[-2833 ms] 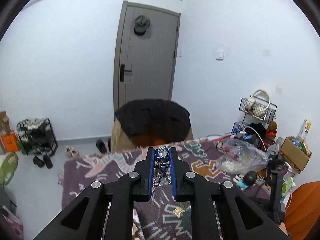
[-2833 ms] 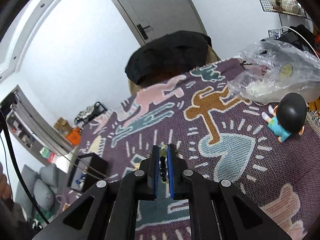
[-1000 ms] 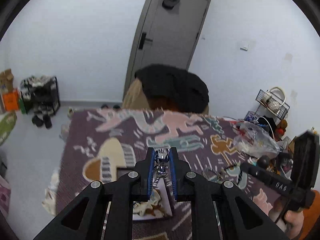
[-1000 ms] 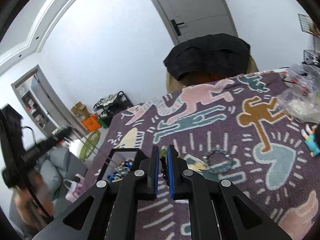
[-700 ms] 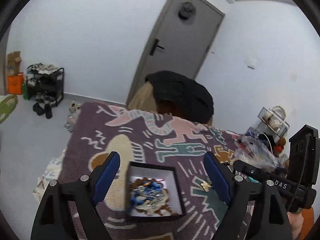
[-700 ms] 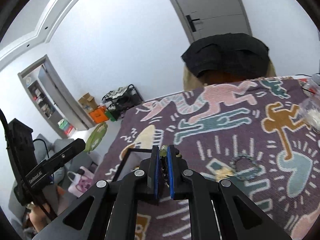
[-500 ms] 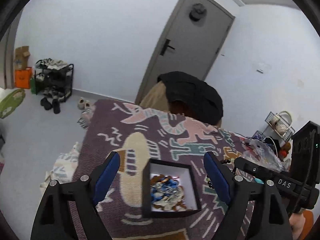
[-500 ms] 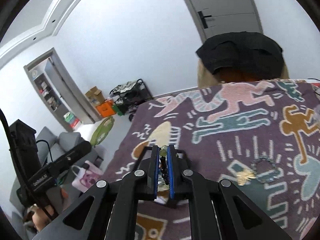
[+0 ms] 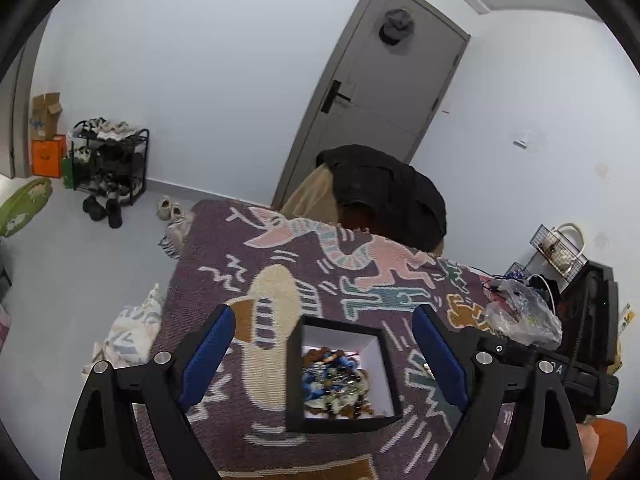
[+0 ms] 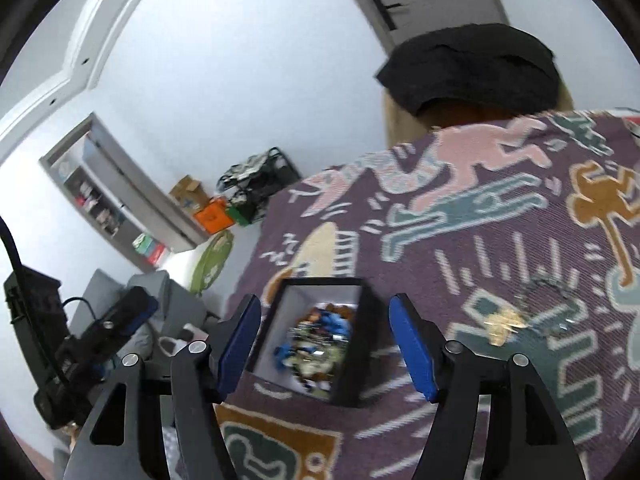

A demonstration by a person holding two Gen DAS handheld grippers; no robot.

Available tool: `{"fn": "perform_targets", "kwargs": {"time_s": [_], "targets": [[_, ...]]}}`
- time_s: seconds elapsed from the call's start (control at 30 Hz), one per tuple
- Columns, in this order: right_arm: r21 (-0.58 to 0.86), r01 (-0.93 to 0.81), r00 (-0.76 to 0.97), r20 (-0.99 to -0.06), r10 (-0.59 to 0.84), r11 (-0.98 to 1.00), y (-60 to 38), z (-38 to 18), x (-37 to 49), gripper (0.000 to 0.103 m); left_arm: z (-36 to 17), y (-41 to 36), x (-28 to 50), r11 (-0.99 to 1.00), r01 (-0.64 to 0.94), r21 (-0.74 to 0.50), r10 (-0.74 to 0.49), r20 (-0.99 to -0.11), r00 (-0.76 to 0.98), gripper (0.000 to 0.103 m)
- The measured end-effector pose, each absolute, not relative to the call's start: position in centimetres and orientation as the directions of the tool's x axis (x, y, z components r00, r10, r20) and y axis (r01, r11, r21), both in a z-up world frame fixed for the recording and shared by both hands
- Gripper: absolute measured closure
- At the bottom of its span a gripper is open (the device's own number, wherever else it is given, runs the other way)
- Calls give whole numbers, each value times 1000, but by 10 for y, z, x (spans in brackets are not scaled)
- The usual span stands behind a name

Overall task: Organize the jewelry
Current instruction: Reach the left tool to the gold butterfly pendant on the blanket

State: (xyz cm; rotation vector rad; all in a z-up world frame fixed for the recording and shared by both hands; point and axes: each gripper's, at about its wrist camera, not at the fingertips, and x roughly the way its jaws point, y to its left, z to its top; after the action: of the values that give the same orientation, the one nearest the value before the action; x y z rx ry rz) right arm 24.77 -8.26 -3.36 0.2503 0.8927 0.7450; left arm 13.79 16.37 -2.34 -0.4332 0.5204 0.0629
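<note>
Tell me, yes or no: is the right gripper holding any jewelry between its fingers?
No. The right gripper is spread wide with nothing between its fingers, poised over the black box of jewelry.

Below my spread fingers sits the black jewelry box (image 9: 294,376), open on top, white inside, upright on the purple patterned cloth. A tangled heap of beads (image 9: 334,380), blue, brown and green, fills its floor. To its right a gold piece (image 10: 503,326) lies loose, touching a dark bracelet (image 10: 548,300).
</note>
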Motion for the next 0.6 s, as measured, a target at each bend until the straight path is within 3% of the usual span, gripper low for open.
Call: {"fn": "perform_targets", "kwargs": {"time_s": [0.6], "targets": [[486, -303, 505, -648, 570, 820, -198, -60, 275, 37, -33, 60, 191, 961, -9, -277, -154, -559, 815, 12]]}}
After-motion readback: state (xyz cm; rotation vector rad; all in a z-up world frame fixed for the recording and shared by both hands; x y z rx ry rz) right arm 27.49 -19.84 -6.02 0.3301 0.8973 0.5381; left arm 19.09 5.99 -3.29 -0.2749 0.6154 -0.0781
